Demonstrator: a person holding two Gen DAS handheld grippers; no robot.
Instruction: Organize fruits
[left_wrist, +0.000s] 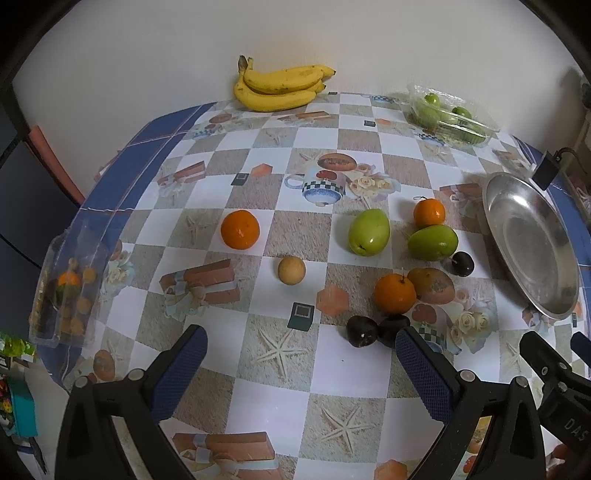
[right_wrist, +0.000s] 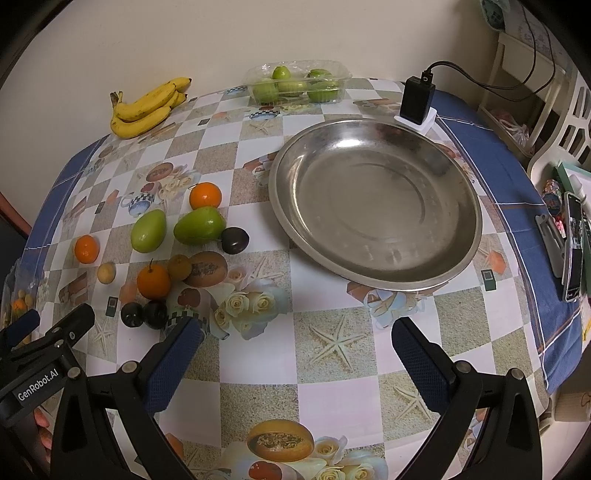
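Loose fruit lies on the patterned tablecloth: three oranges, two green mangoes, a small tan fruit, a brownish fruit and three dark plums. A bunch of bananas rests at the far edge. A bare steel plate sits right of the fruit. My left gripper hovers open just short of the two near plums. My right gripper is open in front of the plate, holding nothing.
A clear plastic box of green fruit stands at the back. Another plastic box lies at the table's left edge. A black charger with its cable sits behind the plate. A phone and a white chair are at the right.
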